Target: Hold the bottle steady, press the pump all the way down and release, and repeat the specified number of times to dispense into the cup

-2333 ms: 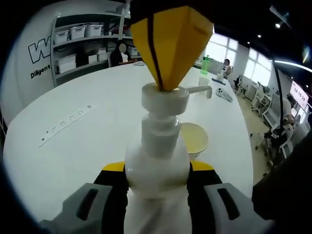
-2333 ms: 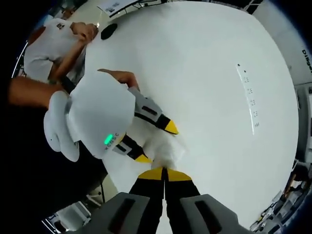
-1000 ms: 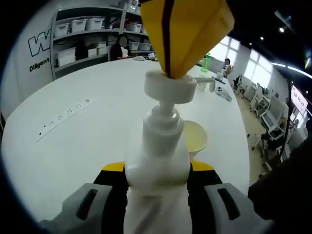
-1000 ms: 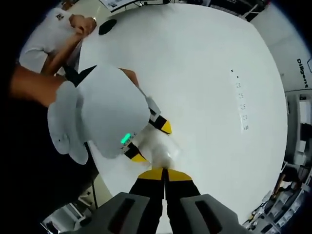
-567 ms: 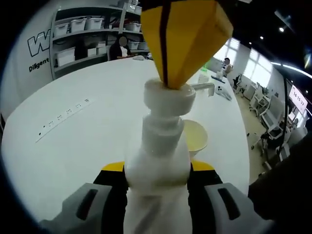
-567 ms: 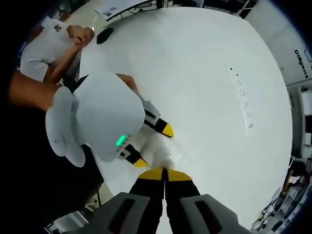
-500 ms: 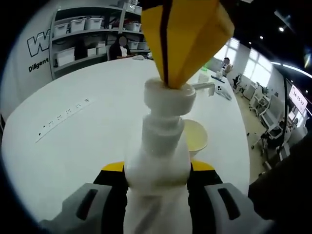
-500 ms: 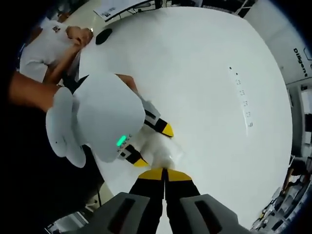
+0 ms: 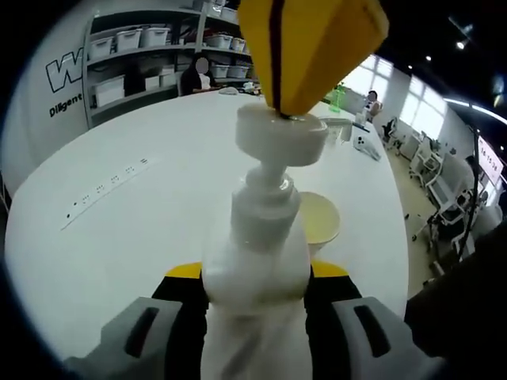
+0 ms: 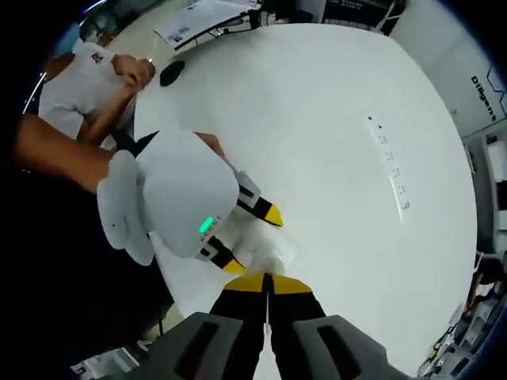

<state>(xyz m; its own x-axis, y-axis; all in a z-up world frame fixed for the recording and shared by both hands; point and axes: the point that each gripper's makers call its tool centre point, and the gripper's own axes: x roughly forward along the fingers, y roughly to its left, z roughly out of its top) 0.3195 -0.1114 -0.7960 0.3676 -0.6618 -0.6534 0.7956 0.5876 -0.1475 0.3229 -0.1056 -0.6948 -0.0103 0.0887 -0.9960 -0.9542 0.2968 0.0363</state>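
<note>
In the left gripper view, my left gripper [image 9: 255, 271] is shut on the body of a white pump bottle [image 9: 255, 261], which stands upright on the white table [image 9: 119, 237]. Its pump head [image 9: 282, 134] is raised, with a short piece of stem showing below it. My right gripper [image 9: 305, 47] comes down from above, its yellow tips pressed together and resting on the pump head. A cream cup [image 9: 321, 220] stands just behind the bottle, under the spout side. The right gripper view looks down past my shut right gripper [image 10: 267, 279] at the bottle [image 10: 265, 247] and the left gripper [image 10: 255, 237].
A row of socket markings [image 9: 107, 188] runs across the table at left. Shelves with bins [image 9: 150, 47] stand behind. Small items and a green bottle [image 9: 339, 99] sit at the far edge. A black disc [image 10: 169, 73], papers [image 10: 207, 16] and a seated person [image 10: 87, 71] are across the table.
The pump head has risen from its pressed-down position, and the right gripper's tips have lifted with it. The left gripper still grips the bottle.
</note>
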